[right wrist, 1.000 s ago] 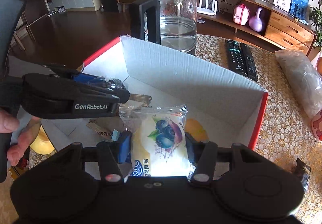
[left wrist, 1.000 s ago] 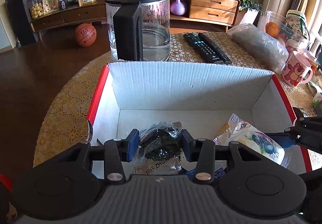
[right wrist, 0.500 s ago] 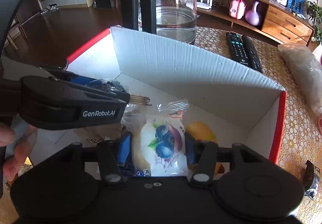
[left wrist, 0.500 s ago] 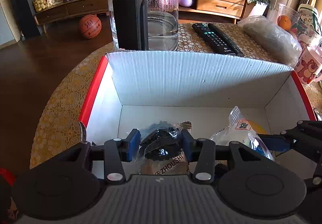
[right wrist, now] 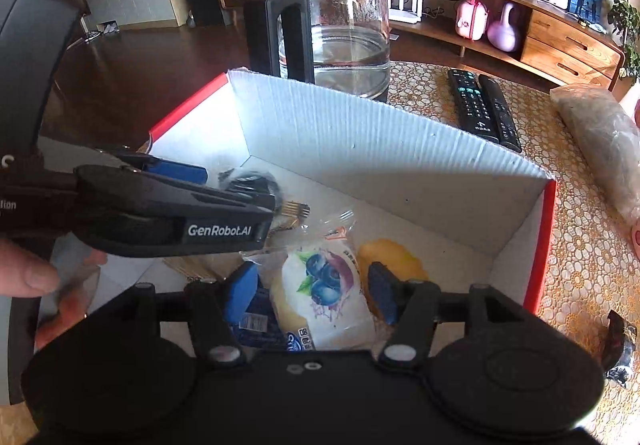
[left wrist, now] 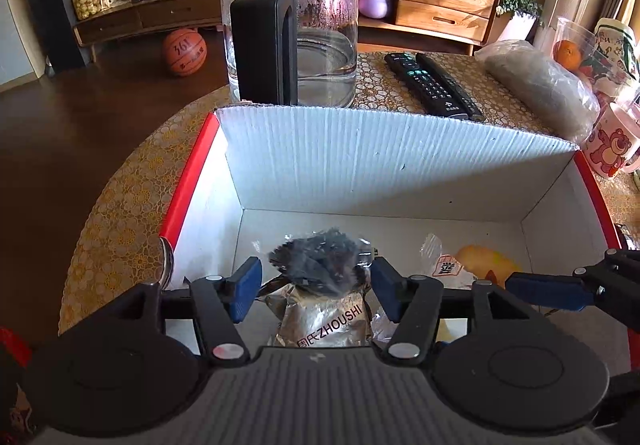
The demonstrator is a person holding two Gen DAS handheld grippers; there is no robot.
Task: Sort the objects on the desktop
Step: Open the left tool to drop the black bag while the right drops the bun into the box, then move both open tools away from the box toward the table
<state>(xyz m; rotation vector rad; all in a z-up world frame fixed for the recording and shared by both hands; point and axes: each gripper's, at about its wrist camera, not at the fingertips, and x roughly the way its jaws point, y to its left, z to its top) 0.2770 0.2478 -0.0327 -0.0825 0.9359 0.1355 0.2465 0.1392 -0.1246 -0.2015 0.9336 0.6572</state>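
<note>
A white cardboard box with red edges (left wrist: pixel 400 165) stands open on the table; it also shows in the right wrist view (right wrist: pixel 400 149). My left gripper (left wrist: pixel 314 279) is open over the box, and a dark snack packet (left wrist: pixel 320 265) hangs blurred between its parted fingers, above a silver ZHOUSHI packet (left wrist: pixel 324 321). My right gripper (right wrist: pixel 310 291) is open around a blueberry snack packet (right wrist: pixel 324 293) that lies in the box next to a yellow packet (right wrist: pixel 390 257). The left gripper also shows in the right wrist view (right wrist: pixel 240 197).
A glass kettle (left wrist: pixel 292 33) stands just behind the box. Two black remotes (left wrist: pixel 432 85) and a clear bag of grain (left wrist: pixel 540 85) lie at the back right. A pink mug (left wrist: pixel 612 145) stands right of the box. A dark wrapper (right wrist: pixel 618 345) lies on the tablecloth.
Both grippers have opened over the box. The dark packet has come free of the left fingers and the blueberry packet has dropped from the right fingers into the box.
</note>
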